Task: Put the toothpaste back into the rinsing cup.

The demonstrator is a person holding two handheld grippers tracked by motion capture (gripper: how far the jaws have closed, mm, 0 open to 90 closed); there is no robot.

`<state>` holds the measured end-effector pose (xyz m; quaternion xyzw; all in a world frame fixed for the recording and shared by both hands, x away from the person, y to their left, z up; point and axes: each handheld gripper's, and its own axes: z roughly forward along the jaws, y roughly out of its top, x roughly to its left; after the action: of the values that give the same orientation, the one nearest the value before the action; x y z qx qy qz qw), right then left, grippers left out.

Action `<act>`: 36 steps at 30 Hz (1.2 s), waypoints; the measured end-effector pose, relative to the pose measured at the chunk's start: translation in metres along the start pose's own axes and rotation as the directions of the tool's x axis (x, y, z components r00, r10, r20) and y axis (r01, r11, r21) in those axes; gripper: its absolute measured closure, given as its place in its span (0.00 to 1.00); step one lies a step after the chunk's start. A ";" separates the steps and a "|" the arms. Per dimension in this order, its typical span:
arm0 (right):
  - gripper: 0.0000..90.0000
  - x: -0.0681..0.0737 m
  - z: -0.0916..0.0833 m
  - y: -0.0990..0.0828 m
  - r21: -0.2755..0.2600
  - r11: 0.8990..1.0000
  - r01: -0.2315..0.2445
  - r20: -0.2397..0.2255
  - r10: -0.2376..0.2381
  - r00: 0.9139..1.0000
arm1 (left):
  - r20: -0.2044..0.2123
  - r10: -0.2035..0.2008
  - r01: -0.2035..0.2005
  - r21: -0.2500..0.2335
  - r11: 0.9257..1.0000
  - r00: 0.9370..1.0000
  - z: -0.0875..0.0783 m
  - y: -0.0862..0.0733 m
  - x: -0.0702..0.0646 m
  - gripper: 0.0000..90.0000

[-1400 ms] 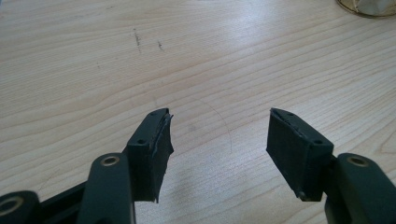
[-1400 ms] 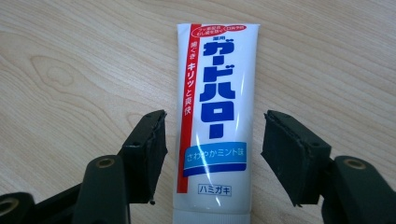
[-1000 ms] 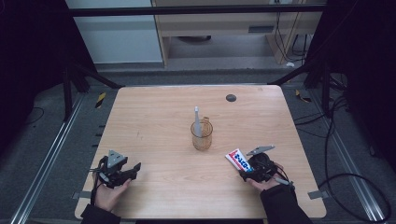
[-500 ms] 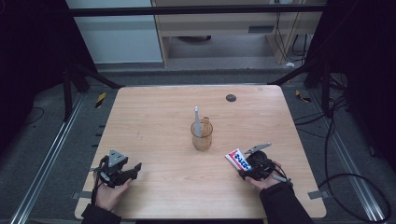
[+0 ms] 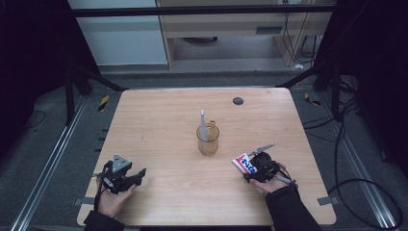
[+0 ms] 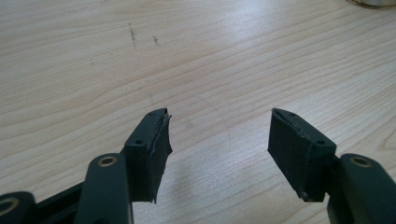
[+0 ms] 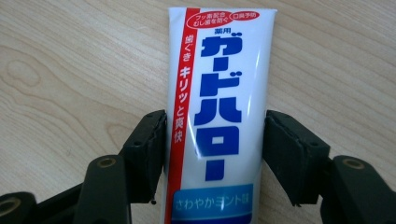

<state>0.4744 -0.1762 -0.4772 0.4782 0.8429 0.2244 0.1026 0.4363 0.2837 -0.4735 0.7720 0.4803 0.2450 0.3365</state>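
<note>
The wooden counter point(image 5: 163, 125) carries everything here, set on a grey floor between dark frame posts. Near its middle stands a clear amber glass point(image 5: 208, 139) with a pale toothbrush point(image 5: 203, 124) leaning upright inside it; a small dark round disc point(image 5: 237, 100) lies well apart, toward the far edge.

At the near right corner, the right gripper point(image 5: 251, 168) rests low on the counter in the person's right hand point(image 5: 269, 185), and a white toothpaste tube point(image 5: 243, 164) with a red stripe and blue lettering lies flat between its jaws, near the glass but apart from it. At the near left corner, the left gripper point(image 5: 137, 174) sits in the left hand point(image 5: 113, 199) with its grey three-cornered plate on top, pointing across the counter toward the right.

The right gripper view brings the toothpaste tube point(image 7: 217, 112) close: it runs lengthwise up the middle of the frame, and the right gripper point(image 7: 215, 140) has its jaws against both long sides of the tube, pinching it across its width. The high view is too small to show that contact.

The left gripper view shows the left gripper point(image 6: 219, 135) spread wide with bare wood between its jaws, a few dark scratches point(image 6: 133, 35) farther off, and the base of the glass point(image 6: 373, 3) at the top right corner.
</note>
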 end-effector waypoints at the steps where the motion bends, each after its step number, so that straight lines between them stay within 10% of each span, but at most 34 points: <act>1: 0.45 0.000 0.001 0.001 0.000 1.000 0.003 -0.002 -0.003 1.000 | 0.000 0.000 0.000 0.000 1.000 1.000 0.000 0.000 0.000 0.42; 36: 0.63 0.001 0.001 0.016 0.100 0.995 -0.008 -0.005 0.009 1.000 | 0.003 0.002 -0.002 0.012 1.000 1.000 0.002 0.000 0.000 0.42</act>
<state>0.4863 -0.1681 -0.4701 0.4857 0.8513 0.1835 0.0753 0.4376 0.2836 -0.4748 0.7748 0.4806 0.2412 0.3325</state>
